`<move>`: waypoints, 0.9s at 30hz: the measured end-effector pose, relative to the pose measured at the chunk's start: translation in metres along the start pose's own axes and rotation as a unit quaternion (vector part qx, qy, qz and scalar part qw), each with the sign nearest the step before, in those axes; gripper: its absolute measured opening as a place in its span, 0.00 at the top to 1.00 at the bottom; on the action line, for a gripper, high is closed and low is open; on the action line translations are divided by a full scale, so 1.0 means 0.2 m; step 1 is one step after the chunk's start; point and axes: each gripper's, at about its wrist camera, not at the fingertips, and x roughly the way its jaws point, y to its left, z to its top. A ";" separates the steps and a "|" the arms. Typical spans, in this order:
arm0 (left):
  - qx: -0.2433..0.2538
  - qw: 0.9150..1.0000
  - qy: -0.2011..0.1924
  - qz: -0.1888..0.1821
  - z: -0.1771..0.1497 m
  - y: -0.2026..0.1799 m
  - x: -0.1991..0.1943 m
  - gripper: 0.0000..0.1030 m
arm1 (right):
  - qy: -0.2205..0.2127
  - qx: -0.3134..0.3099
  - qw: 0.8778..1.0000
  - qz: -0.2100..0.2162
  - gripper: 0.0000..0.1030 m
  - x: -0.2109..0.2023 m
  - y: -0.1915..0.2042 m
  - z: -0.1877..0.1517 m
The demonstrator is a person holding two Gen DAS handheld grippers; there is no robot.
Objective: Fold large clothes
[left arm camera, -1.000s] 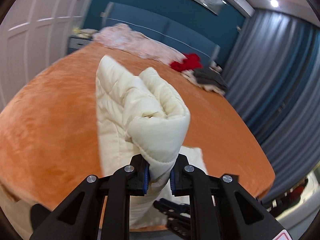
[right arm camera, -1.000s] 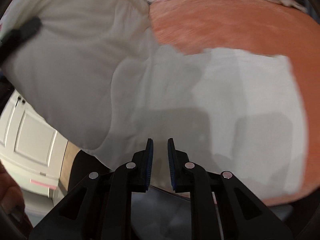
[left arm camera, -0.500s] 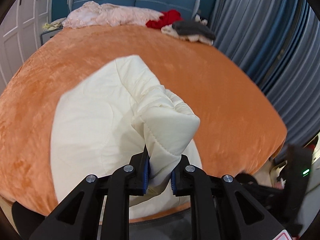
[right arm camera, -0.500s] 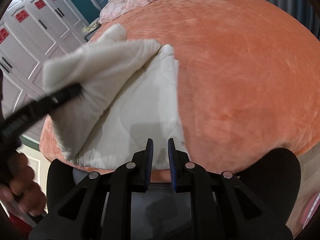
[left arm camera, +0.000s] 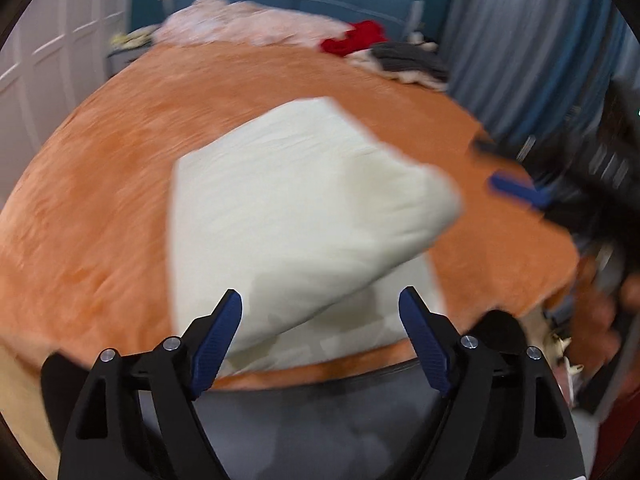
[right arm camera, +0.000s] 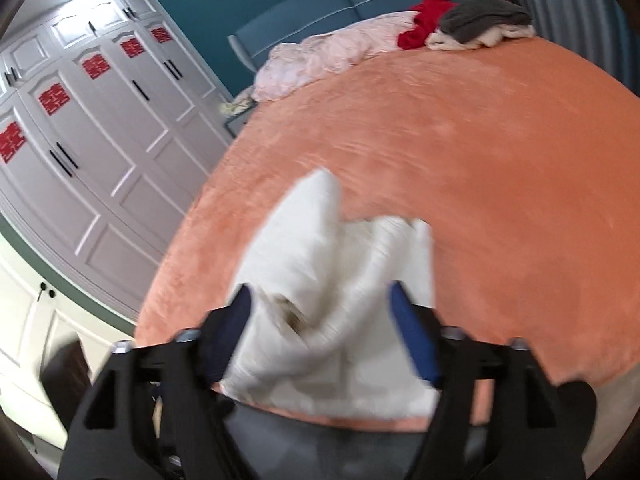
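A cream padded garment (left arm camera: 296, 208) lies folded near the front edge of the orange bed (left arm camera: 100, 208), its top layer still puffed up and blurred. My left gripper (left arm camera: 320, 300) hangs just in front of it; its jaws are opening wide, and the near fold shows between the fingers with neither pad pressing on it. In the right wrist view the bunched garment (right arm camera: 332, 276) fills the gap of my right gripper (right arm camera: 320, 296). These jaws are opening too and do not clamp the cloth. From the left wrist view, the right gripper (left arm camera: 516, 190) sits at the garment's right corner.
A pile of pink (right arm camera: 320, 56), red (right arm camera: 428, 20) and grey clothes (right arm camera: 484, 20) lies at the head of the bed by the blue headboard (left arm camera: 304, 4). White wardrobe doors (right arm camera: 100, 140) stand left; grey curtains (left arm camera: 532, 60) hang right. A person's hand (left arm camera: 628, 292) shows at the right.
My left gripper let go of the garment's fold and opened wide; the fold dropped onto the bed. My right gripper, shut and empty before, opened and moved up to the garment.
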 end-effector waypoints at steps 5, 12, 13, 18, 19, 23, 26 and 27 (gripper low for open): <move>-0.028 0.996 0.055 0.058 -0.12 0.19 0.13 0.24 | 0.059 -0.028 0.998 -0.011 0.22 0.20 0.15 0.03; -0.040 0.991 0.084 0.095 -0.21 0.31 0.27 0.32 | 0.090 -0.077 0.992 -0.039 0.82 0.23 0.20 -0.06; -0.044 0.990 0.086 0.100 -0.21 0.33 0.28 0.37 | 0.084 -0.078 0.992 -0.043 0.82 0.19 0.19 -0.08; -0.069 0.990 0.097 0.073 -0.19 0.38 0.31 0.45 | 0.093 -0.074 0.987 -0.109 0.82 0.11 0.02 -0.25; -0.061 0.990 0.101 0.077 -0.20 0.37 0.33 0.46 | 0.100 -0.070 0.985 -0.121 0.82 0.14 -0.02 -0.28; -0.065 0.987 0.119 0.083 -0.22 0.34 0.40 0.48 | 0.129 -0.058 0.978 -0.155 0.82 0.27 -0.15 -0.45; -0.073 0.986 0.123 0.084 -0.24 0.36 0.43 0.48 | 0.141 -0.062 0.975 -0.162 0.82 0.35 -0.17 -0.52; -0.072 0.986 0.123 0.087 -0.25 0.36 0.44 0.48 | 0.142 -0.064 0.974 -0.163 0.82 0.37 -0.17 -0.53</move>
